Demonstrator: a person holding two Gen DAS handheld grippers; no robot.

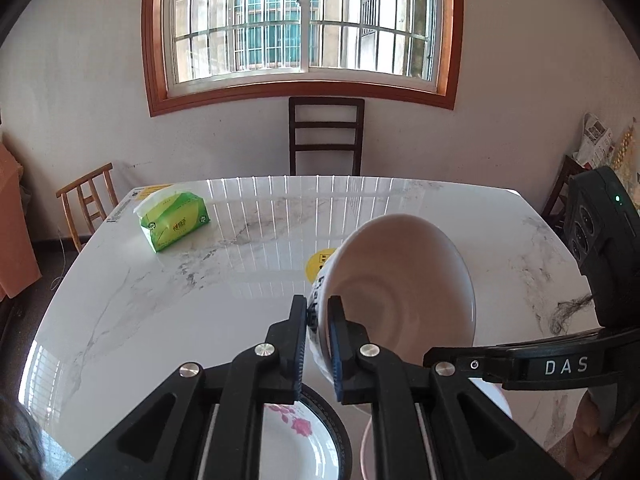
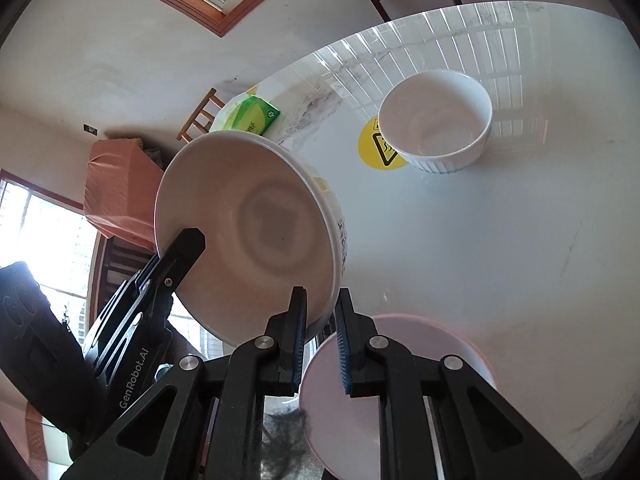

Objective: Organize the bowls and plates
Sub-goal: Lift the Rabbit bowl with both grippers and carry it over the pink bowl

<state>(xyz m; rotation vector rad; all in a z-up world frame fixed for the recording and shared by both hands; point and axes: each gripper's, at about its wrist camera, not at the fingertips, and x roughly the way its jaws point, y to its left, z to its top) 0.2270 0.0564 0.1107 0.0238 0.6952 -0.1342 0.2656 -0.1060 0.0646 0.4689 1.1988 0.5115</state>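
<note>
A white bowl (image 1: 404,292) with black lettering on its outside hangs tilted above the marble table (image 1: 160,300). My left gripper (image 1: 318,308) is shut on its near rim. In the right wrist view the same bowl (image 2: 248,248) has its lower rim between the pads of my right gripper (image 2: 322,300), which is shut on it. A finger (image 2: 184,248) of the left gripper clamps the opposite rim. Under the grippers lie a floral plate (image 1: 304,432) and a pink dish (image 2: 404,392). A white ribbed bowl (image 2: 436,128) stands farther back on the table.
A green tissue pack (image 1: 174,220) lies at the table's far left. A round yellow sticker (image 2: 374,152) is on the tabletop beside the ribbed bowl. A dark chair (image 1: 326,136) stands behind the table under the window, and a light wooden chair (image 1: 88,200) at the left.
</note>
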